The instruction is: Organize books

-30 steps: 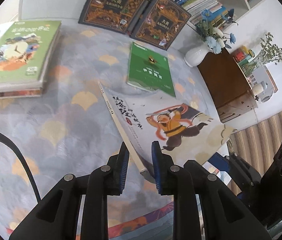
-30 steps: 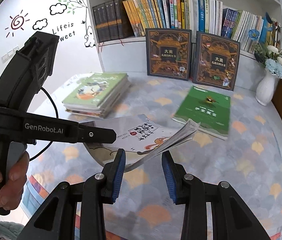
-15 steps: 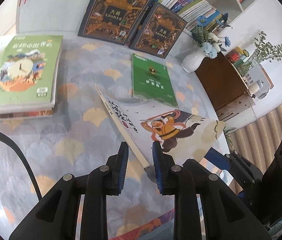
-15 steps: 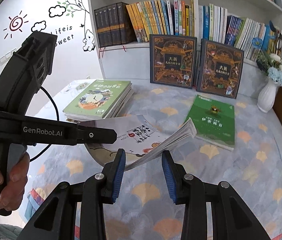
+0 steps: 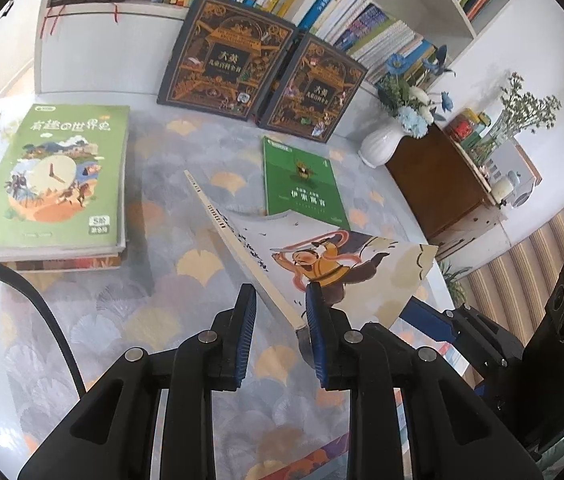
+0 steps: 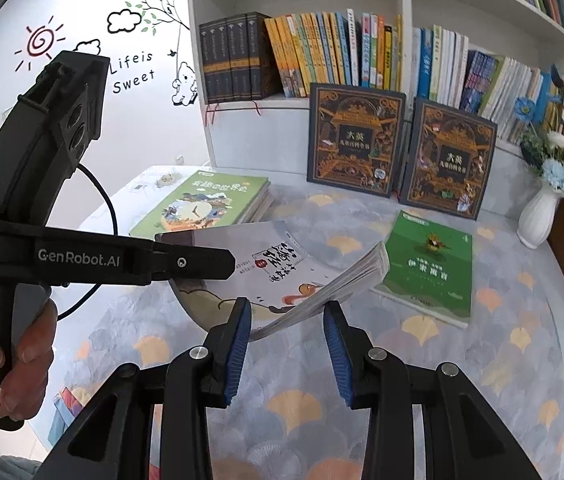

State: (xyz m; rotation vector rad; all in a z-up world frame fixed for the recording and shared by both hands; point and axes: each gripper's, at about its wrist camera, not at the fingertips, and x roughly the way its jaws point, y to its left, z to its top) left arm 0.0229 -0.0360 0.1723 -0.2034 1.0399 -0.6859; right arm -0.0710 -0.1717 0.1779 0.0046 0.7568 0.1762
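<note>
Both tools are on one book: a white paperback with a cartoon warrior on its cover (image 5: 342, 264), held clear of the patterned tablecloth (image 5: 162, 320) and tilted, its loose pages sagging.

One corner, at the end of the spine, sits between the narrow jaws of the left gripper (image 5: 280, 320). The right-hand pad (image 5: 316, 320) is against the cover, but a sliver of cloth shows on the other side, so I can't tell whether it is truly pinched.

The opposite corner lies between the jaws of the right gripper (image 6: 287, 332), against its left pad (image 6: 242, 332) and well apart from the other. I can't tell there either whether it is clamped or only propped.

I take this to be a carry towards the stack of green-covered books (image 5: 54, 184), ahead and to the left of the left gripper. To do it well:

- Move both hands together, so the paperback neither twists nor bows further.
- Firm up the hold before travelling, since it looks loose at both corners.
- Level the cover before lowering and line the spine up with the stack's edge.
- Pass on the near side of the flat green paperback (image 5: 302, 184), just beyond the tips.
- Stay clear of the white vase (image 5: 378, 146), off to the right.
</note>
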